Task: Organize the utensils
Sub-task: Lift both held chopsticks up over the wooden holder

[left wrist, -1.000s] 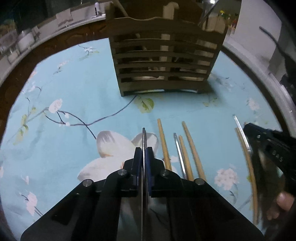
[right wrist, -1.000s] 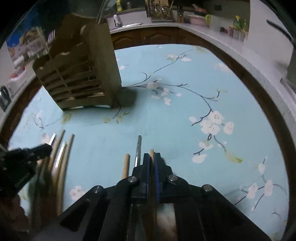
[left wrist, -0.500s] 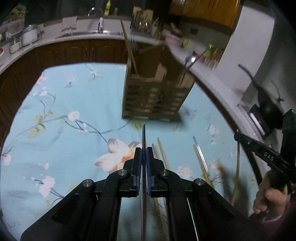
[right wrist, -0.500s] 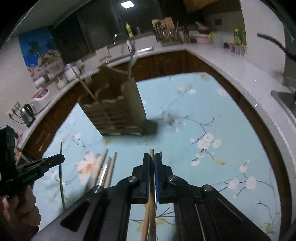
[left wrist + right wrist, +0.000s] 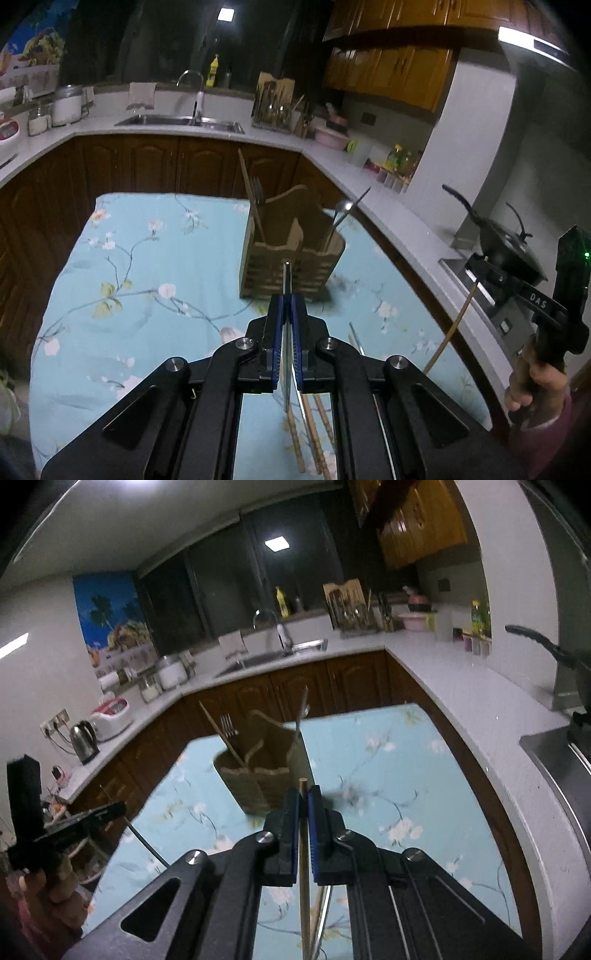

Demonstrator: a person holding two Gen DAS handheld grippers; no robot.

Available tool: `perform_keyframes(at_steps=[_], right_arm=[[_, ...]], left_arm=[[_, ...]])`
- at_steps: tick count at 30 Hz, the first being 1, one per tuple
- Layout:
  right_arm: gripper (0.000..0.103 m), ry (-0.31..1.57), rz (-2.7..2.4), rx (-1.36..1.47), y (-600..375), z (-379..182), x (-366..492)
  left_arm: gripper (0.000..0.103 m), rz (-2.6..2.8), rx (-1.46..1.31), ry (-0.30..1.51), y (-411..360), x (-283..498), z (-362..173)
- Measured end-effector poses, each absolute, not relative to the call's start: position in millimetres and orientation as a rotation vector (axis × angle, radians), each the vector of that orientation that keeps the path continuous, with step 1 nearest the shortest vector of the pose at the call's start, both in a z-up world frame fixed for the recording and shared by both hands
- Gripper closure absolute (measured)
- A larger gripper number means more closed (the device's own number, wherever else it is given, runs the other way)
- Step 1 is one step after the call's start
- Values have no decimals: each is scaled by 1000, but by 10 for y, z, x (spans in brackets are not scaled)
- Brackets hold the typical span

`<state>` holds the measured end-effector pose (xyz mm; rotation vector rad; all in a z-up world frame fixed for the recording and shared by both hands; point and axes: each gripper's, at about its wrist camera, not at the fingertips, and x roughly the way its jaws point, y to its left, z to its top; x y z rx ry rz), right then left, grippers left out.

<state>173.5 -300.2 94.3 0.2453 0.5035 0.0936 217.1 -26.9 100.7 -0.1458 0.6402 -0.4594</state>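
Your left camera looks forward along its gripper [image 5: 287, 317] from high above the near edge of the table [image 5: 129, 266], facing the far edge and the sink [image 5: 177, 121] counter beyond. Your right camera sits equally high over the near edge, further right, angled toward the far left corner. Both views share the wooden holder [image 5: 291, 258] [image 5: 258, 775] near the table's far edge, well ahead of each lens, plus the sink and wok [image 5: 513, 251]. Each camera catches the other gripper at its frame's edge [image 5: 535, 302] [image 5: 74, 823].
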Motion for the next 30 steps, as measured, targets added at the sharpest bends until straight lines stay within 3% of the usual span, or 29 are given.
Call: perform_keyframes(at_steps=[16,30], right_arm=[[98,358,107,289,-3028,1397,2133],[98,195,70,328,-3024,1770,2843]], left_arm=[[99,-444,-141,509,-354,2463,1475],[99,-372,-172,359,-457,3212,1917]])
